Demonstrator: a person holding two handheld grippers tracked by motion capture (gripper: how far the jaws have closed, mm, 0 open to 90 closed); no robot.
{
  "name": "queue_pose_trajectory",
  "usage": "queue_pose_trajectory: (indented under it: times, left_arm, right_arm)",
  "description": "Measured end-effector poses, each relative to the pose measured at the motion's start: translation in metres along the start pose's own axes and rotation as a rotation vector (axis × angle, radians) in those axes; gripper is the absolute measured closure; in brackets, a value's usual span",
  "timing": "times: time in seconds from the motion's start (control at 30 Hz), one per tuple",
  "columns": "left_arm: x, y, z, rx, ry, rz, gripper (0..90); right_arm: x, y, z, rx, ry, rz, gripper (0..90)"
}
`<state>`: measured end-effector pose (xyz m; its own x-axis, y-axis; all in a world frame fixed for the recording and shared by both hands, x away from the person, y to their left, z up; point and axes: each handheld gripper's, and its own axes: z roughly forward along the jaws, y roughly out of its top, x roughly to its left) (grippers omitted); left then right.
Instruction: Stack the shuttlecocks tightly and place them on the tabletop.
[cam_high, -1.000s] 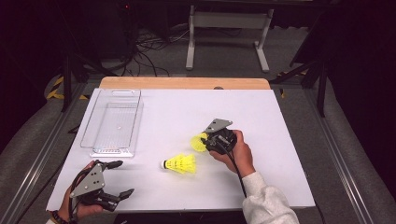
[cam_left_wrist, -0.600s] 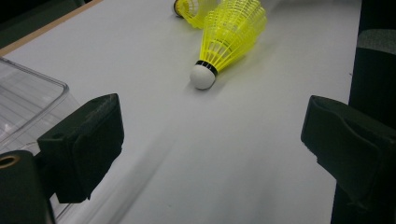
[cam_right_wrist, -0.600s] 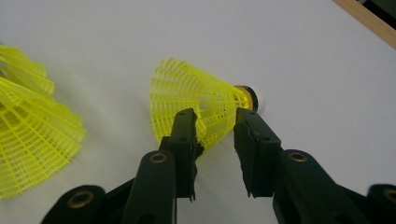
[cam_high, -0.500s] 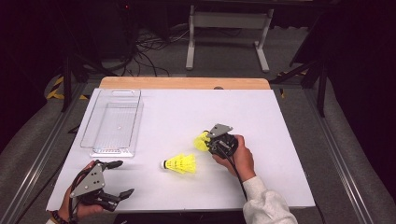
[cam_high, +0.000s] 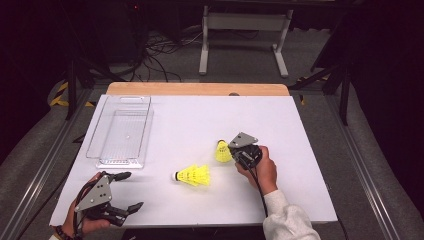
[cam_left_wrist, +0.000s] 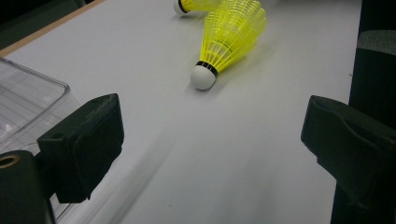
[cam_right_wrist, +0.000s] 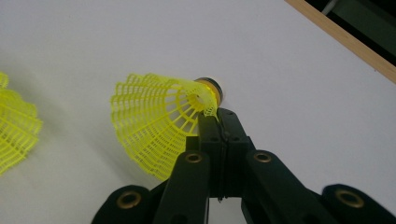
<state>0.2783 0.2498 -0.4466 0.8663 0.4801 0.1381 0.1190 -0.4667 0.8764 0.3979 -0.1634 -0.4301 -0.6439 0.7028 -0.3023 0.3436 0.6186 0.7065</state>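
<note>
clear plastic, rectangular tray (cam_high: 120, 131), shallow, standing at the table's left half near the far edge; same place as a second ago. white table top (cam_high: 190, 115) with a bare wooden strip (cam_high: 197, 89) along its far edge.

left gripper (cam_high: 125, 191), black, two jaws, at the near left corner in a hand; jaws stand wide apart with nothing between them, seen also in the left gripper view, (cam_left_wrist: 210, 154); unmoved since the earlier frames.

yellow plastic-mesh shuttlecock with white cork tip (cam_high: 194, 175), lying on its side on the table between the two grippers, tip pointing left; untouched, in the same spot as before.

second yellow plastic-mesh shuttlecock (cam_high: 222, 151), right of centre, at the jaws of the right gripper (cam_high: 231, 150). in the right gripper view (cam_right_wrist: 219, 116) the jaws are pressed together, pinching the edge of the skirt (cam_right_wrist: 156, 121) just by the cork. a second ago those jaws stood wider; they have just been closing onto it. the hand (cam_high: 260, 167) has barely shifted.
</note>
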Motion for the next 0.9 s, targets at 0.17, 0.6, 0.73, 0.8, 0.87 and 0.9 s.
queue_pose_trajectory:
  times: [0.17, 0.6, 0.73, 0.8, 0.87, 0.9]
  left_arm:
    - [0.0, 0.0, -0.001, 0.002, -0.001, 0.004, 6.9]
    - [0.0, 0.0, -0.001, 0.001, 0.002, 0.008, 6.9]
    - [0.0, 0.0, -0.001, 0.002, 0.004, 0.008, 6.8]
    - [0.0, 0.0, -0.001, 0.0, 0.003, 0.005, 6.9]
    - [0.0, 0.0, -0.001, -0.001, 0.002, 0.003, 6.9]
    - [0.0, 0.0, -0.001, 0.0, 0.003, 0.004, 6.9]
  right_arm:
    - [-0.004, -0.003, -0.009, -0.022, 0.015, 0.006, 90.0]
    - [-0.013, -0.02, -0.045, -0.112, 0.135, -0.014, 90.0]
    - [-0.009, -0.026, -0.054, -0.12, 0.17, -0.038, 90.0]
    - [-0.005, -0.029, -0.059, -0.124, 0.199, -0.055, 90.0]
    - [-0.001, -0.032, -0.063, -0.137, 0.229, -0.068, 90.0]
    - [0.0, -0.033, -0.064, -0.141, 0.245, -0.073, 90.0]
